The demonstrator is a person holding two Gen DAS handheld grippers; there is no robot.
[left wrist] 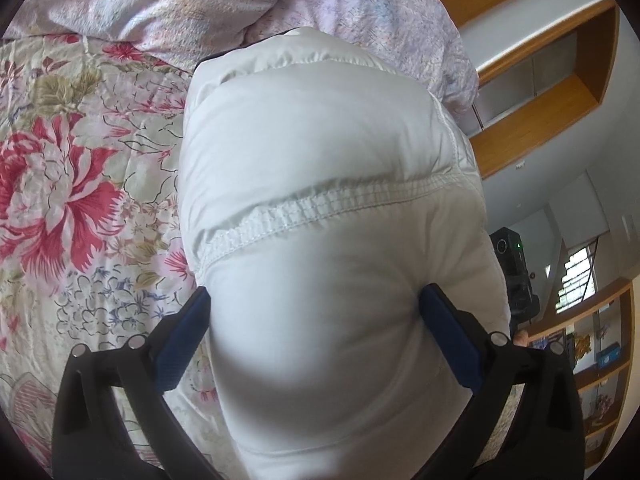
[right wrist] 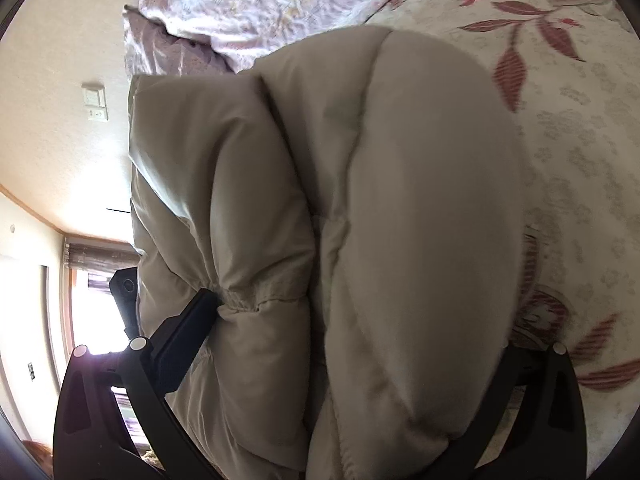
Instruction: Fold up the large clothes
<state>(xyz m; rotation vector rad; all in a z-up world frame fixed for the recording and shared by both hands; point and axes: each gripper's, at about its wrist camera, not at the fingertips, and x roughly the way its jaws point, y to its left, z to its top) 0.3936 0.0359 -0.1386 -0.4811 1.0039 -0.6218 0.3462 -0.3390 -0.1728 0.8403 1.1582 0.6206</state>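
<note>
Floral bedspread (left wrist: 80, 184) under puffy jacket (left wrist: 320, 184); wood shelves (left wrist: 560, 92) bkgd.

Counts: 1 puffy white quilted down jacket (left wrist: 328, 184), the same garment in both views. 2 black two-finger grippers with blue pads: left gripper (left wrist: 316, 320), right gripper (right wrist: 348, 320), one at each side of the jacket. Under the jacket: 1 floral red-and-cream bedspread (left wrist: 80, 184). Beyond the jacket: 1 crumpled pale lilac patterned duvet (left wrist: 168, 4).
</note>
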